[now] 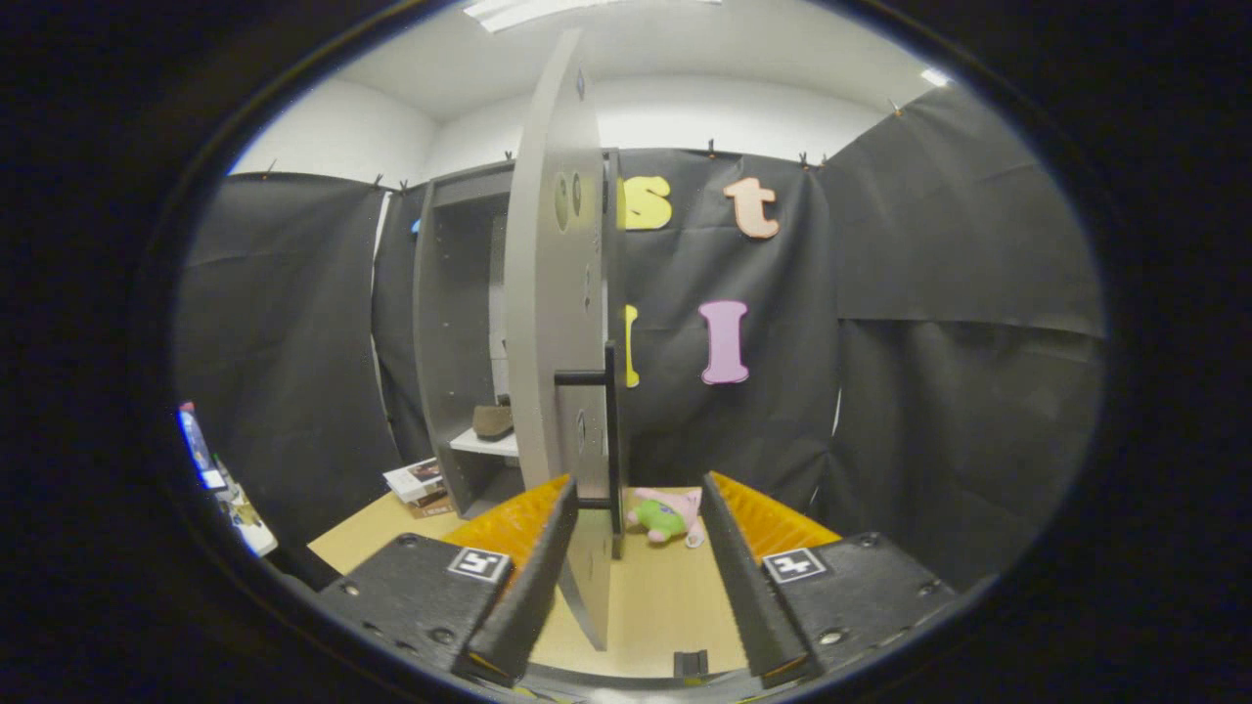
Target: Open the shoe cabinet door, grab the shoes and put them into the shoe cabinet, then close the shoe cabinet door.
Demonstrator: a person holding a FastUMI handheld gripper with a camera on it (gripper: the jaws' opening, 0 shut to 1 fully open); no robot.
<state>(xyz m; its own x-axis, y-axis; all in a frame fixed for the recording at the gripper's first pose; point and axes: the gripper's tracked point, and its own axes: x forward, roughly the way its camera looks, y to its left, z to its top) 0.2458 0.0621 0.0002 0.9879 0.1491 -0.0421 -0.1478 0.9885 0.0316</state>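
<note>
The gripper (636,562) stands wide apart, holding nothing, with the free edge of the grey shoe cabinet door (558,323) running edge-on between its fingers, closer to the left finger; whether that finger touches it I cannot tell. The door's black bar handle (608,430) sits on its right face, just ahead of the fingertips. Left of the door the open shoe cabinet (455,332) shows a brown shoe (493,420) on its white shelf. Bare counter (665,596) lies between the fingers to the door's right, up to a pink-and-green plush toy (667,516). A stack of books (421,486) sits just beside the cabinet's left foot.
</note>
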